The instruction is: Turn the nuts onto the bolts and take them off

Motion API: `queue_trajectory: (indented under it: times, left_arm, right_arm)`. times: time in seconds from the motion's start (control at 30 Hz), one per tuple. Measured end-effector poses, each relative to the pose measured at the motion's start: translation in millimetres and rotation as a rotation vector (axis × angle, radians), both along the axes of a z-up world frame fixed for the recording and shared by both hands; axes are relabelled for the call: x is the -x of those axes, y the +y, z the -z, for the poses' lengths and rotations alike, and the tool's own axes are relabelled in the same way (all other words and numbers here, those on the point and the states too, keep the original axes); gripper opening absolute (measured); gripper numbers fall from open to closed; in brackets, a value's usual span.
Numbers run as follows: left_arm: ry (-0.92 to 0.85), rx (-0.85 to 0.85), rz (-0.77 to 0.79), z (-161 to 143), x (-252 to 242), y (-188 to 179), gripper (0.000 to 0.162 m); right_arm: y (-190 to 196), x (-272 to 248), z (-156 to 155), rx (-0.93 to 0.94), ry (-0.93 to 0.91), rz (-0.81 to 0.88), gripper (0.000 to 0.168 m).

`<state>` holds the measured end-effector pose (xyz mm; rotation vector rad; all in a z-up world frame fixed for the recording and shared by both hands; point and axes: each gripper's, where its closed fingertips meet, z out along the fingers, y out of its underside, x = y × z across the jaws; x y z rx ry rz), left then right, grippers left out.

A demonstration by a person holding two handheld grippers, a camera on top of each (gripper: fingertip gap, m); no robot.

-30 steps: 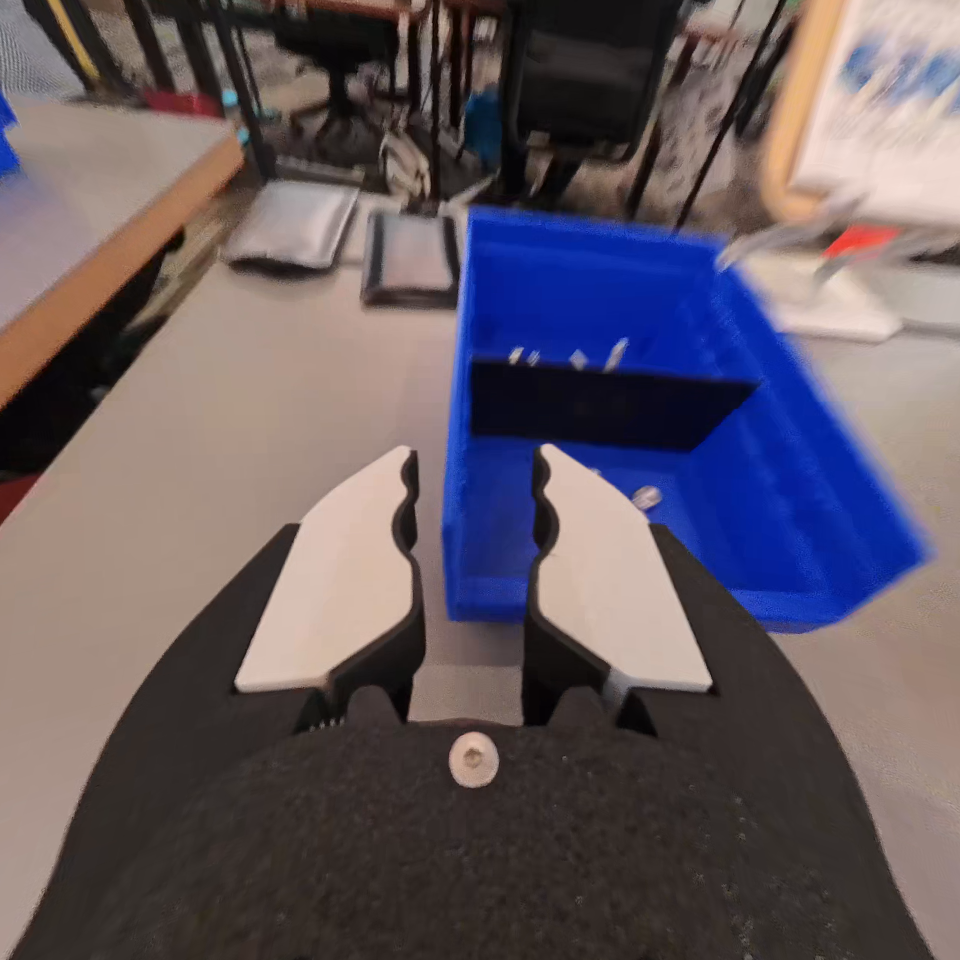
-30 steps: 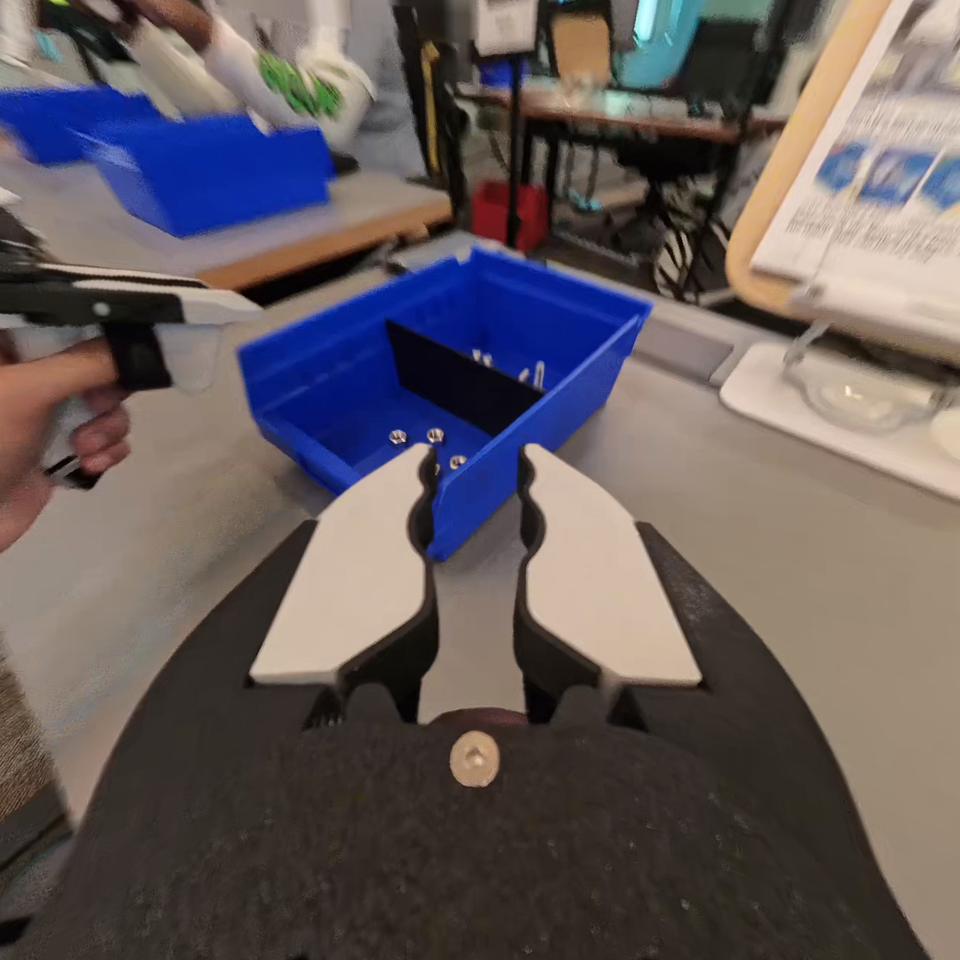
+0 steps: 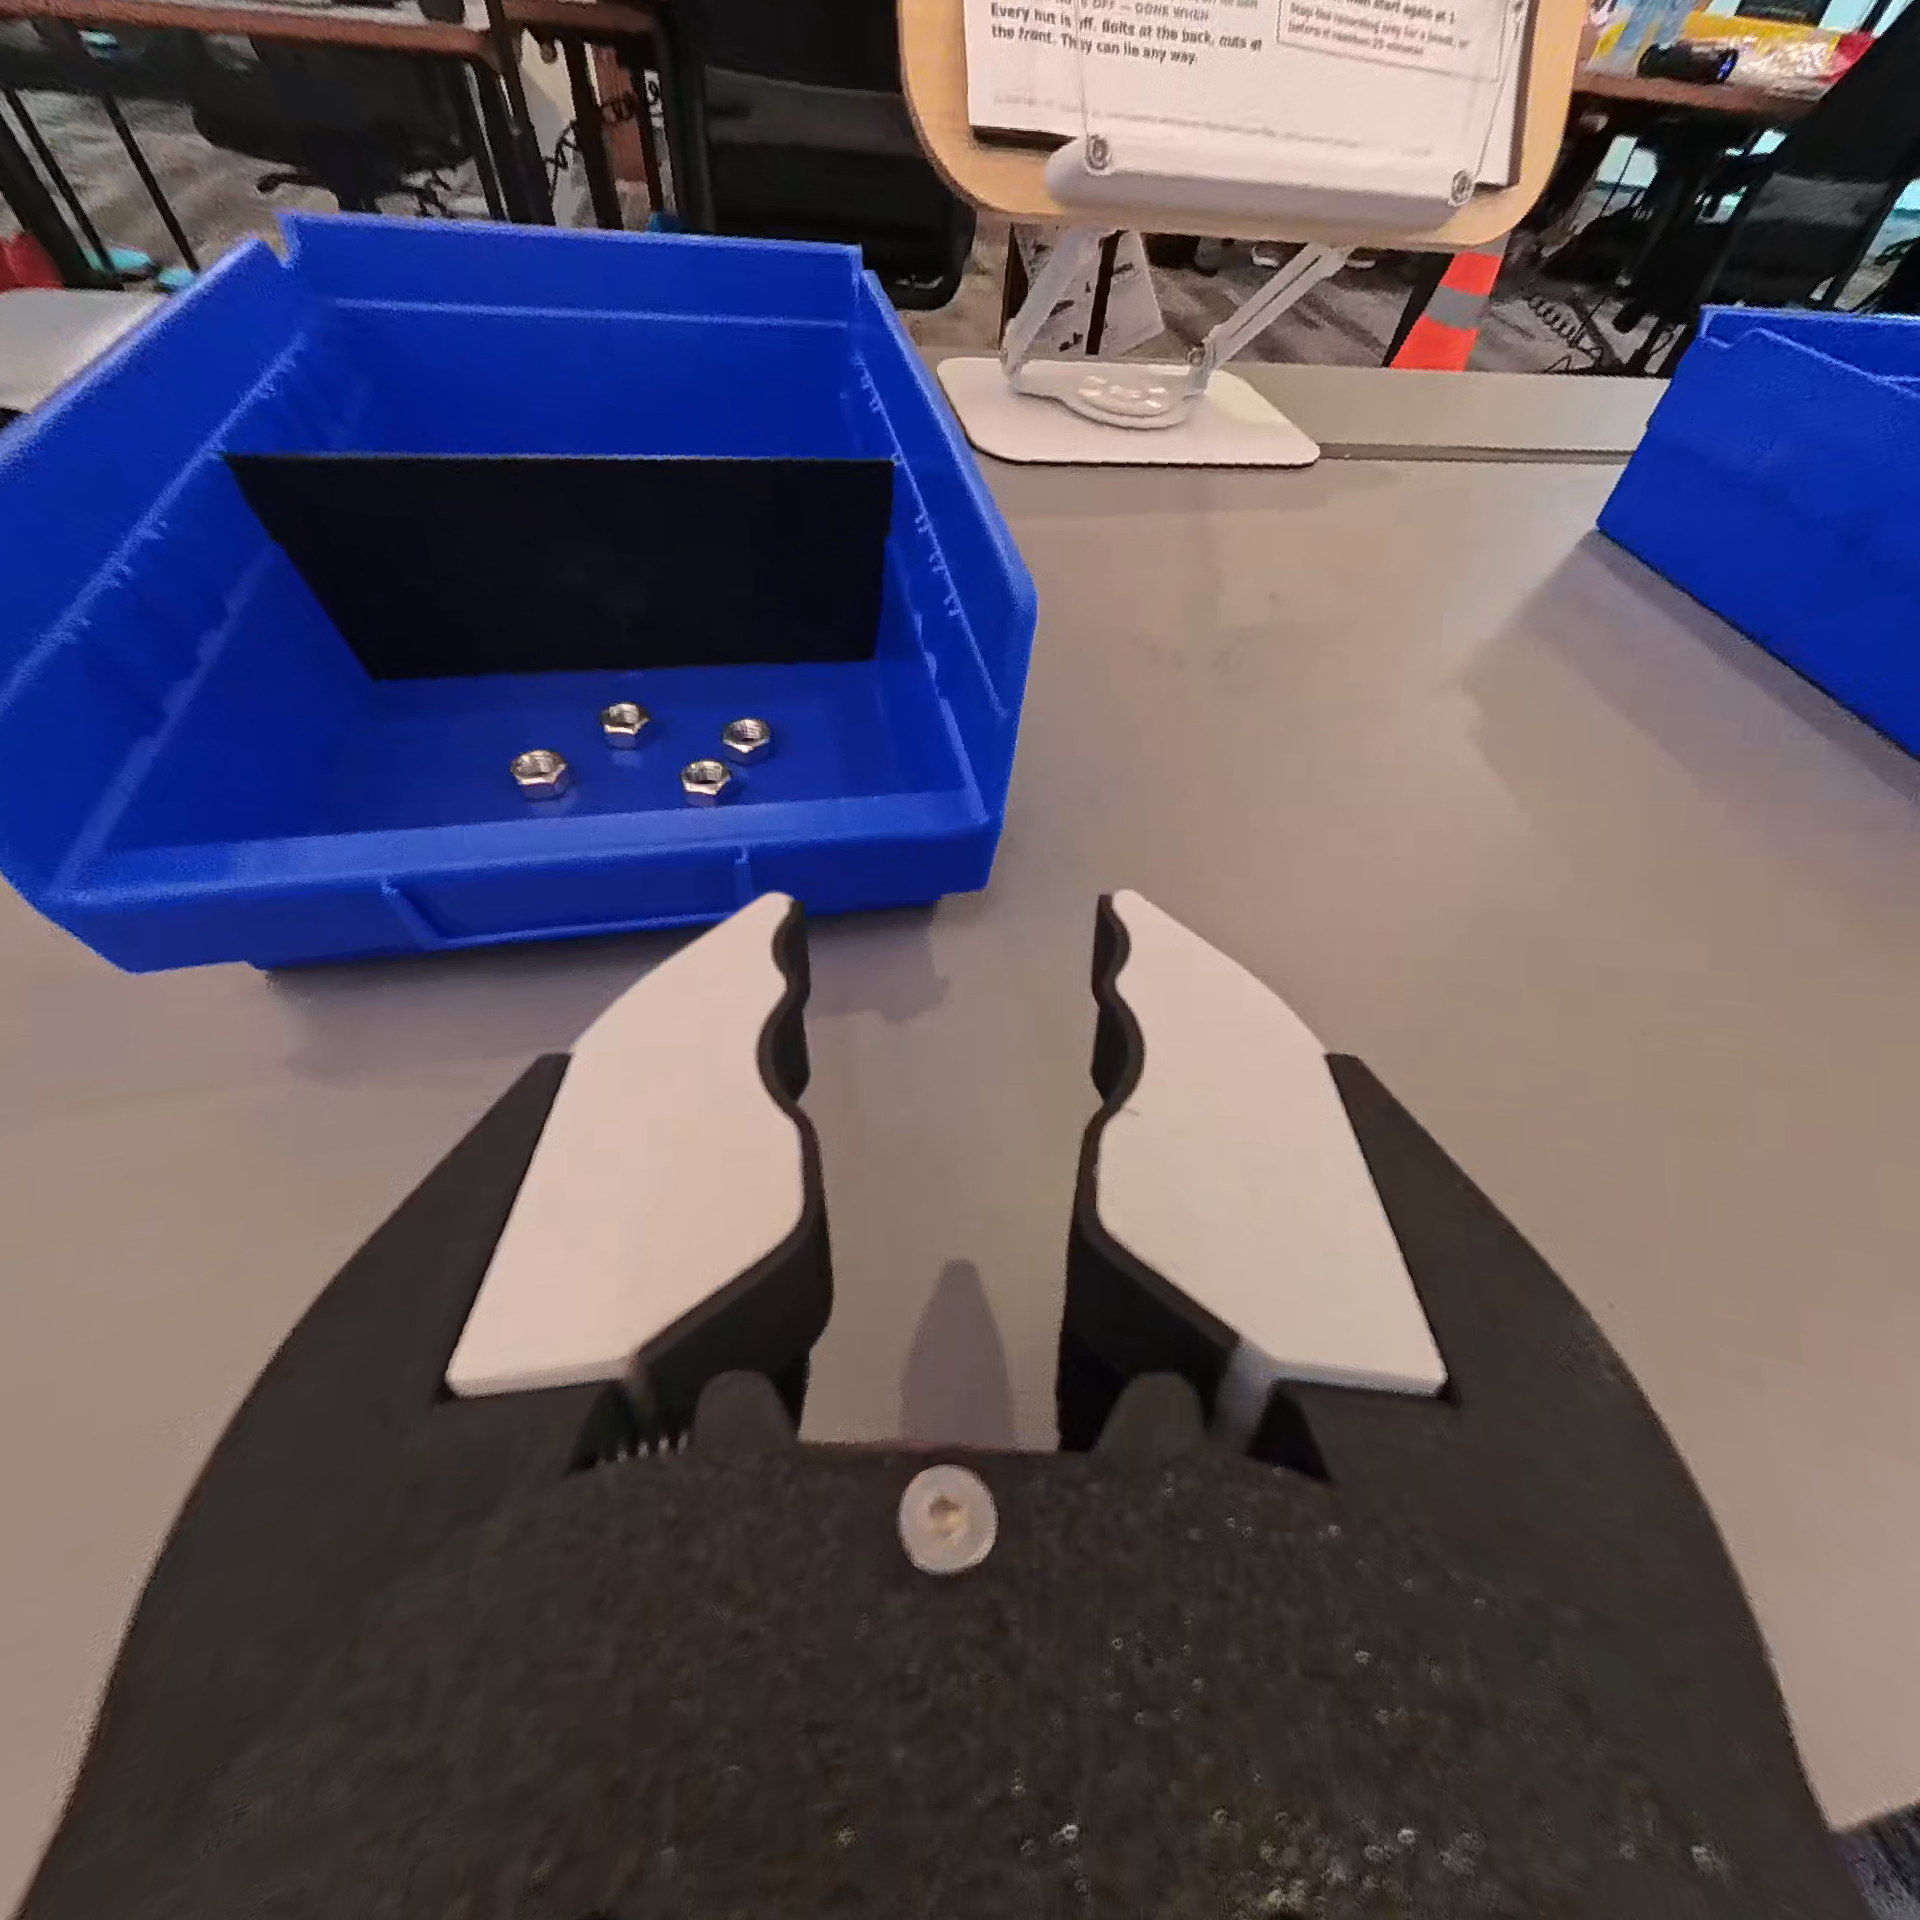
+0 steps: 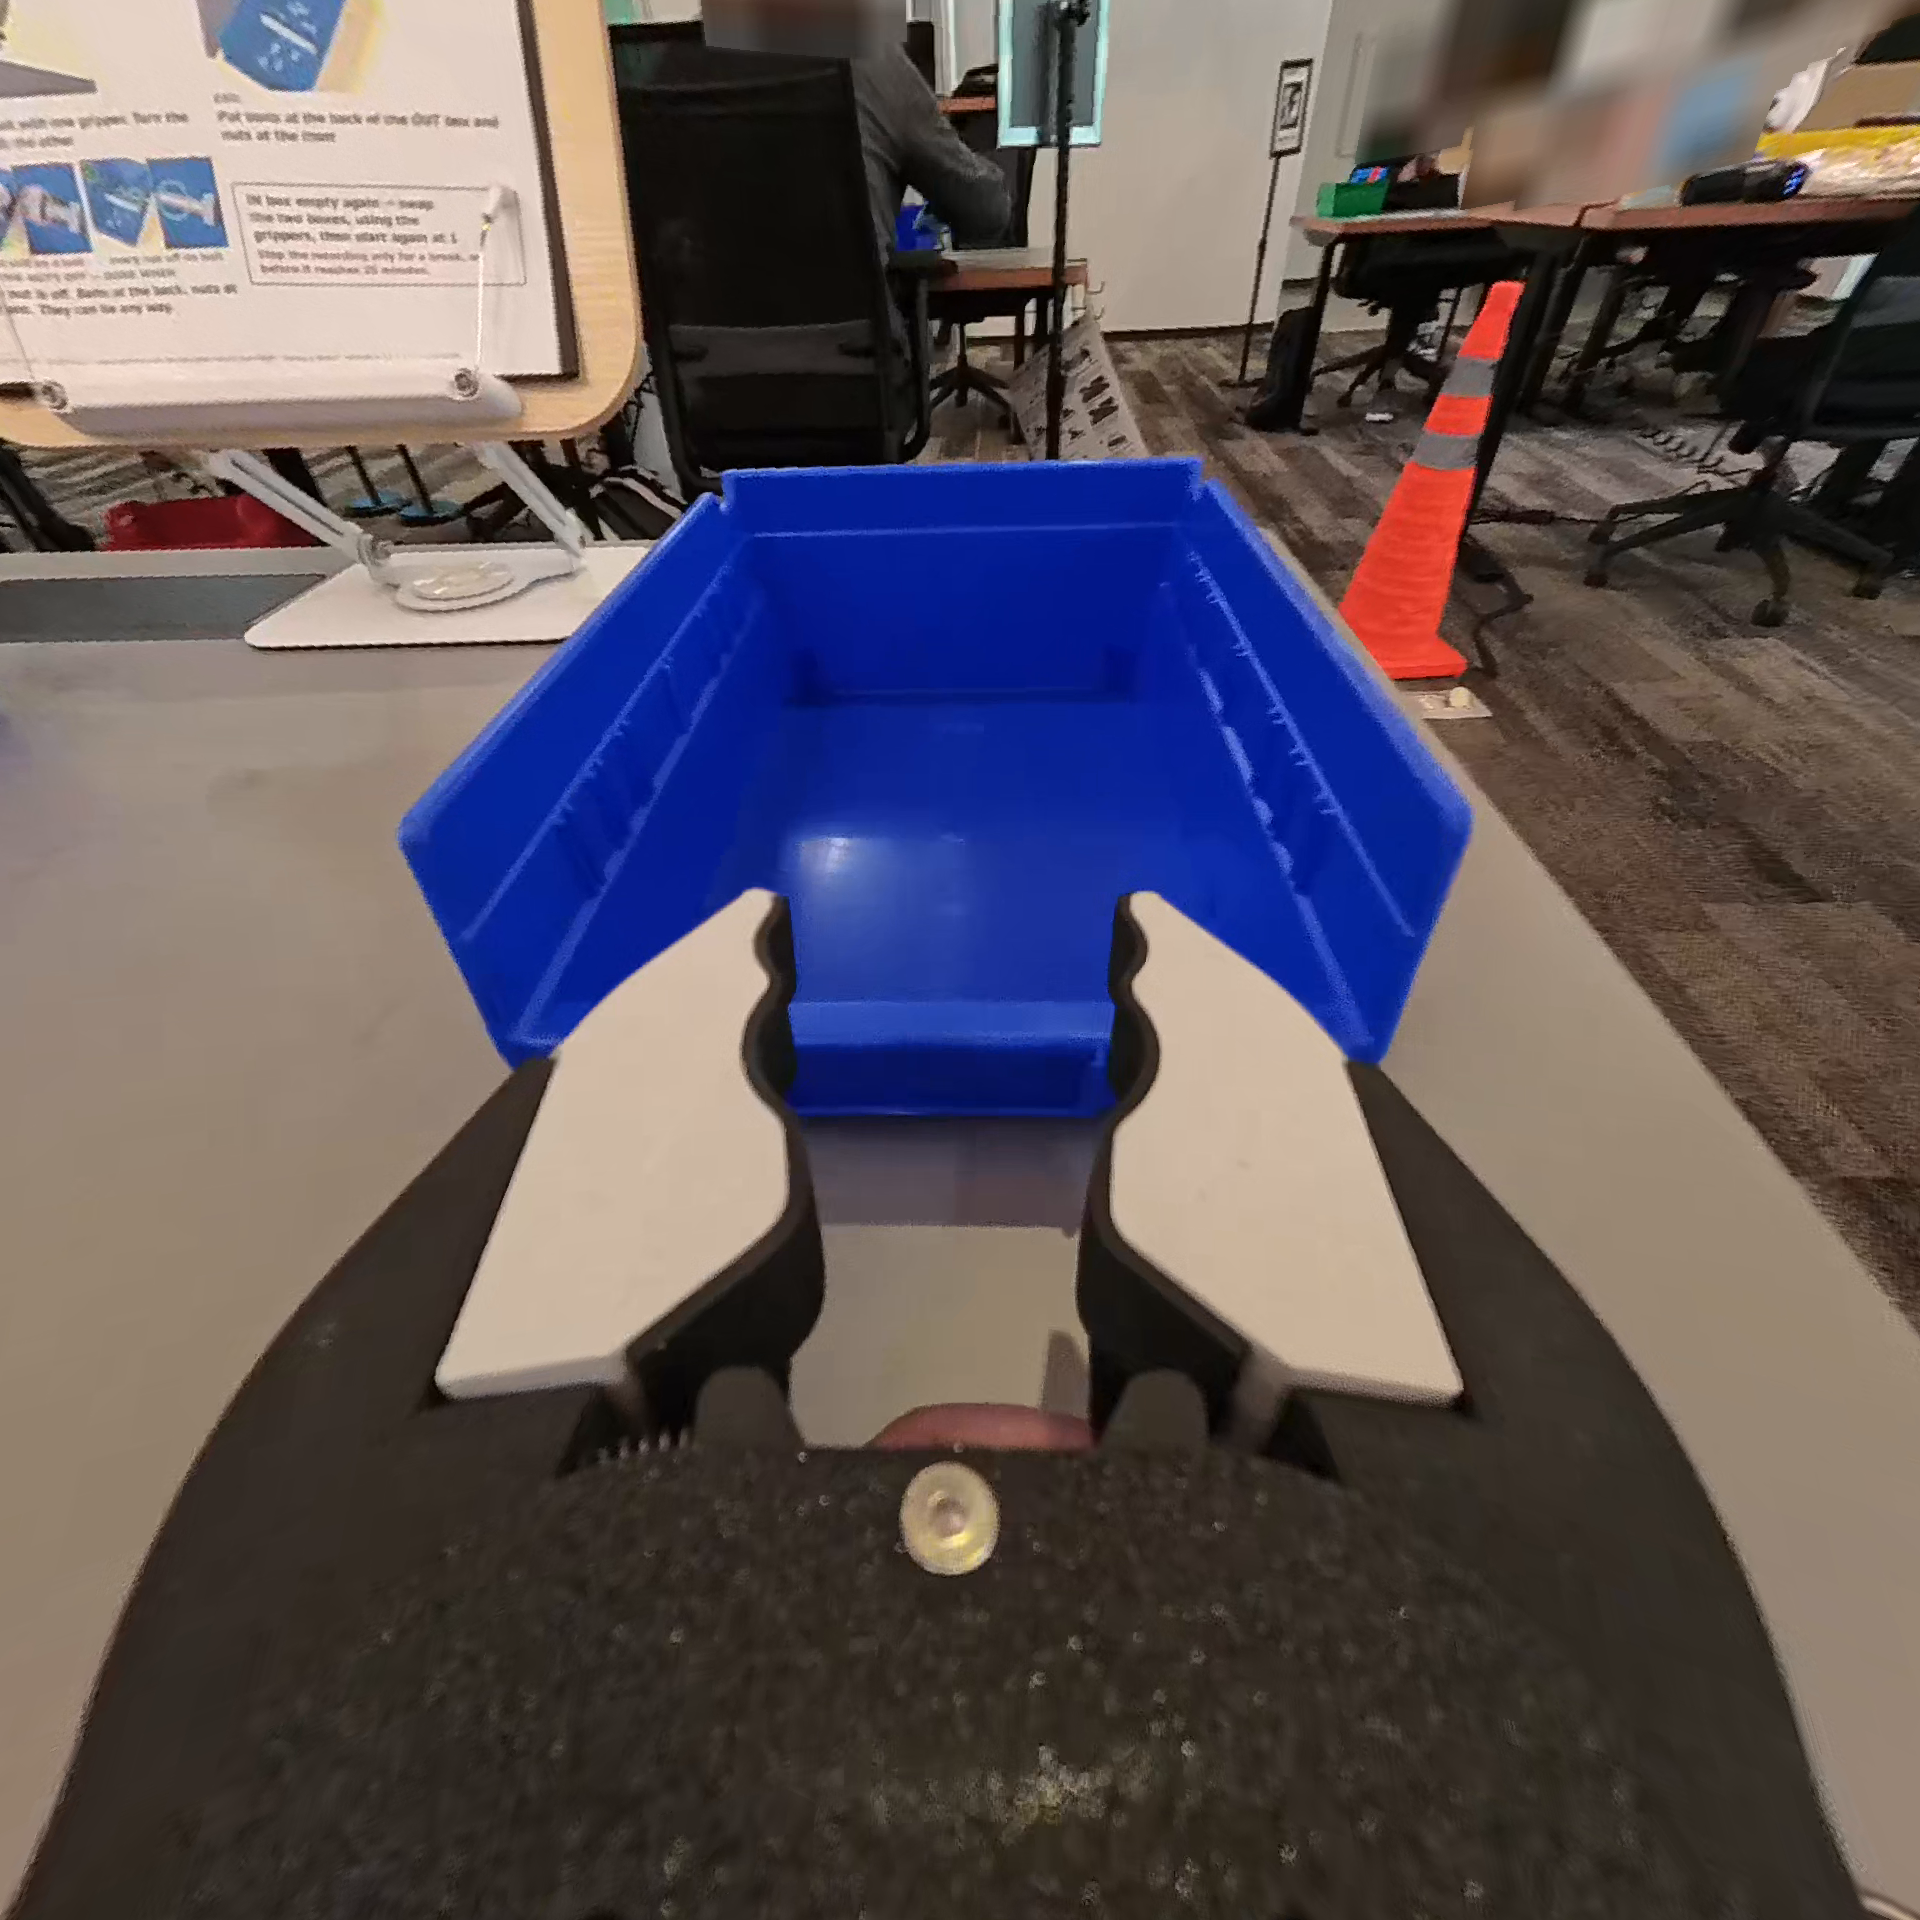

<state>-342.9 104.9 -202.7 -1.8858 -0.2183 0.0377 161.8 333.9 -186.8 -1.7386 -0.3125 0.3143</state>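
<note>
Left gripper [image 3: 948,914] sits low centre of its frame, both fingers spread wide with bare grey table [image 3: 1351,831] visible between them; nothing held. Its tips hang just short of the near wall of a blue bin [image 3: 520,904] that fills the upper left of the frame.

Four silver nuts [image 3: 644,753] lie loose on the floor of that bin's front compartment, clustered near the middle and close together; whether any touch cannot be judged. A black divider [image 3: 582,561] stands upright across the bin behind them. The compartment beyond the divider is hidden from this angle, so no bolts can be confirmed.

Right gripper [image 4: 951,914] is likewise at lower centre of its frame, fingers parted wide, gripping nothing. Its tips overlap the open front of a second blue bin [image 4: 1351,831] at frame centre; this bin has no divider and its floor shows only a light reflection. In the left wrist view, the corner of a blue bin [image 3: 1787,499] shows at the right edge, well apart from the first.

Further out: a document stand [image 3: 1132,405] with a wooden board carrying printed sheets sits on the table behind the bins, upper centre in the left view, upper left in the right view. An orange traffic cone [image 4: 1423,520] stands on the floor at upper right of the right view, with office chairs and desks beyond. A seated person [image 4: 914,145] is partly visible at top centre.
</note>
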Motion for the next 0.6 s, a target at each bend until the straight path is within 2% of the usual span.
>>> queue_trajectory:
  times: [0.2,0.47,0.53,0.6]
  left_arm:
    - [-0.021,0.023,0.000,3.6,3.4,-7.0,0.052]
    - [-0.026,0.049,0.102,8.3,-12.8,1.6,0.052]
    - [-0.013,0.050,0.146,3.4,-18.8,3.8,0.052]
    - [-0.014,0.033,0.237,-15.8,-27.8,10.1,0.052]
  right_arm:
    - [-3.9,19.1,0.6,0.006,0.013,-0.070,0.054]
    - [-10.2,31.0,-5.0,-0.032,-0.011,-0.116,0.052]
    - [-12.3,32.5,-4.7,-0.029,-0.004,-0.128,0.051]
    - [-13.7,32.9,-5.8,-0.031,0.005,-0.136,0.050]
